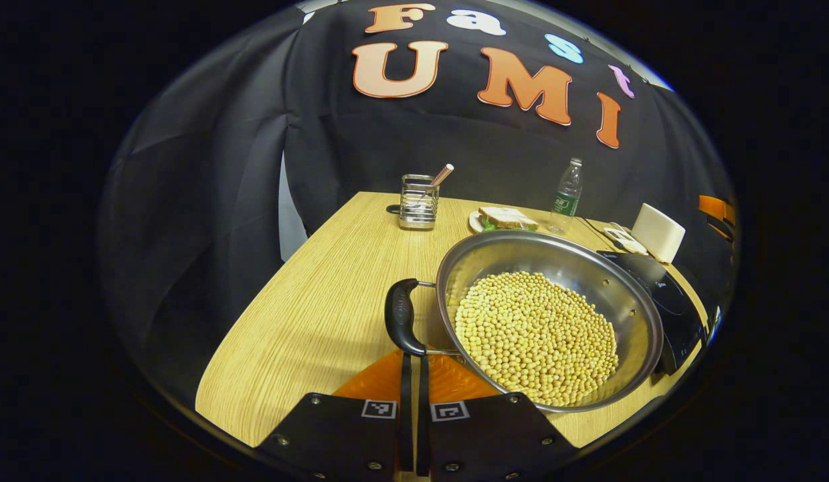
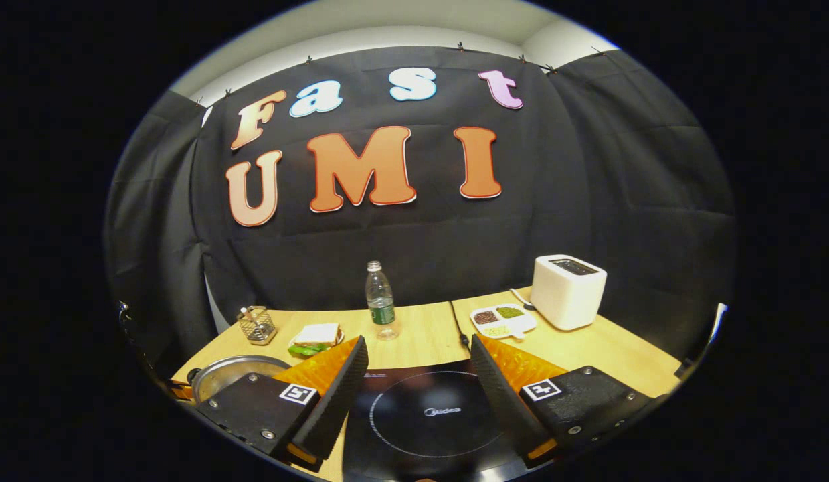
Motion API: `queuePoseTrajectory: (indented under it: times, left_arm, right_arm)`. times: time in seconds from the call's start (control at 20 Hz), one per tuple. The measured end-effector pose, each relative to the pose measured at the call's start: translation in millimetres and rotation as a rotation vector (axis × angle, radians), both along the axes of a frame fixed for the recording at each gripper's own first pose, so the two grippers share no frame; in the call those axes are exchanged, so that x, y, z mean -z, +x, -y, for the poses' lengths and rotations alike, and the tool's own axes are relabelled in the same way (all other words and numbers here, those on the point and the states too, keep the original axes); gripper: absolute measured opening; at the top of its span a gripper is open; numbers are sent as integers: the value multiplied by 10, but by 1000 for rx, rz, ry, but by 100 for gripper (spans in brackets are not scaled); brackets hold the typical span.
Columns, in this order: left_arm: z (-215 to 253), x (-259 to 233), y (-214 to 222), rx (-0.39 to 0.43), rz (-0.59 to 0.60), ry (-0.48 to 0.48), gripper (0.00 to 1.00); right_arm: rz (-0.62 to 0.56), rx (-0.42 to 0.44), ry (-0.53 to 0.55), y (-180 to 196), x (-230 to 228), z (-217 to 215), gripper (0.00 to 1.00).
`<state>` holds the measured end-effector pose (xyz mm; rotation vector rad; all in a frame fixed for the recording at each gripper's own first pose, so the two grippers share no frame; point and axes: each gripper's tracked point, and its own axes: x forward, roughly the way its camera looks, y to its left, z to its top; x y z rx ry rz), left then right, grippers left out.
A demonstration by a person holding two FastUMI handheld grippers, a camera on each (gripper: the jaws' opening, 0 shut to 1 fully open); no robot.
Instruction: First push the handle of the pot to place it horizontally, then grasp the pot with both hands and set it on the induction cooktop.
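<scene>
The left gripper [image 1: 413, 375], jaws nearly closed and gripping nothing, is pointing at the black curved handle [image 1: 401, 316] of the steel pot of soybeans [image 1: 546, 318] just ahead; the right gripper [image 2: 419, 375], jaws wide, is hovering over the black induction cooktop [image 2: 421, 412]

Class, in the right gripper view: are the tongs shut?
No; the right tongs stand wide apart above the black induction cooktop.

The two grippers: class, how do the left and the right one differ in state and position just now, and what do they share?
The left gripper has its fingers nearly together, tips at the pot handle; the right gripper stands wide open. The left is beside the pot of beans; the right hovers above the induction cooktop. Both have black fingers backed with orange.
</scene>
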<state>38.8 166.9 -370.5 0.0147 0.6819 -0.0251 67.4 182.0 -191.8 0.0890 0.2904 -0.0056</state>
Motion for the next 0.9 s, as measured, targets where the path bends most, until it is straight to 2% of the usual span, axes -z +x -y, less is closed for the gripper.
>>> queuePoseTrajectory:
  times: [0.3,0.5,0.65,0.7,0.75,0.85,0.9]
  left_arm:
    - [21,-179,-147,2,20,-37,4]
    - [42,-609,-99,41,144,18,4]
    - [135,-799,5,67,199,16,7]
    - [117,-806,70,59,209,31,13]
    - [65,-791,126,46,207,54,27]
    - [86,-740,224,47,198,58,38]
    - [121,-695,253,52,180,45,38]
  right_arm:
    - [-92,-61,15,-64,306,-494,96]
    - [-168,-93,23,-101,600,-705,96]
    - [-190,-104,-4,-90,706,-807,96]
    - [-197,-110,-9,-89,744,-848,96]
    - [-205,-118,-12,-102,785,-885,96]
    - [-227,-122,-25,-96,877,-945,96]
    - [-238,-123,-31,-89,920,-967,96]
